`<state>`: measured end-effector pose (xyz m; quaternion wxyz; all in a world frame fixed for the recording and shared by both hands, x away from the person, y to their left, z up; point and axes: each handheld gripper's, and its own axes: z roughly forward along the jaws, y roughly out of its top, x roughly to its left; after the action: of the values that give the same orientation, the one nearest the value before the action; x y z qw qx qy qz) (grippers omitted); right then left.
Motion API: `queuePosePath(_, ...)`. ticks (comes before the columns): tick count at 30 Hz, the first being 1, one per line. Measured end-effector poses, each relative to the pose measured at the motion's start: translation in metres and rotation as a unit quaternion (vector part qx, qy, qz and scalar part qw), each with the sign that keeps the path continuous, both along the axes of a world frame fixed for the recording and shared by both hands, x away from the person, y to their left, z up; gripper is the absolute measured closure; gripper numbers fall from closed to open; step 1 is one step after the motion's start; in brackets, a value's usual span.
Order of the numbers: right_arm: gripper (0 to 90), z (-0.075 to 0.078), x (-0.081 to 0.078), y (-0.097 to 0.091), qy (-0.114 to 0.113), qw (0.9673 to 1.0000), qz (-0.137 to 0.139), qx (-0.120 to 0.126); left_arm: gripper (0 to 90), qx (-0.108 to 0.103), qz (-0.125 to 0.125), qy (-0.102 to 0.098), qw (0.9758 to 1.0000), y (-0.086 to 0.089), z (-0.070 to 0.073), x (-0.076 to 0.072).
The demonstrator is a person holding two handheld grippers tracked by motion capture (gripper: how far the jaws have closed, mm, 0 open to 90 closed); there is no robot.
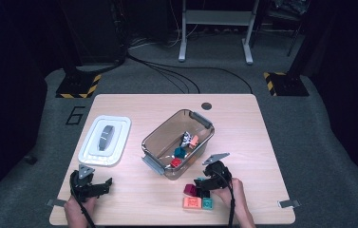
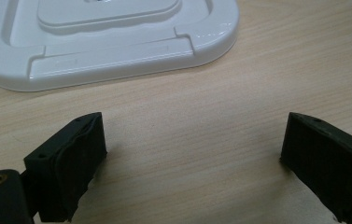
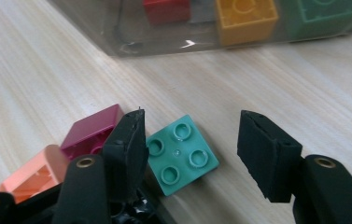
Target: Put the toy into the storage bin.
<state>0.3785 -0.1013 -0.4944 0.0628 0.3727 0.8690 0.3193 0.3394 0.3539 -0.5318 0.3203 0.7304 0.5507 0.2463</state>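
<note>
Jaws of right gripper (image 3: pixel 190 154) astride teal brick (image 3: pixel 181 155)

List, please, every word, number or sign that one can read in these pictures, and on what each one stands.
"6": a dark number on the grey floor left of the table.
No readable text on the white lid, the clear bin or the teal brick.

The left hand-held gripper (image 1: pixel 101 184) rests low at the near-left of the bench (image 1: pixel 134 209) with jaws spread wide and bare, while the right hand-held gripper (image 1: pixel 199 184), near-right, tilts down with jaws parted, one side free.
</note>
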Motion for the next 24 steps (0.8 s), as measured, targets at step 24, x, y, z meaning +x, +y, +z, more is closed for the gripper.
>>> queuePosePath(24,38.8,0.010,0.005,-0.019,-0.033,0.9992,-0.019,-0.013,6.5,0.000,0.000,0.000,1.0000,0.000,0.000,0.000)
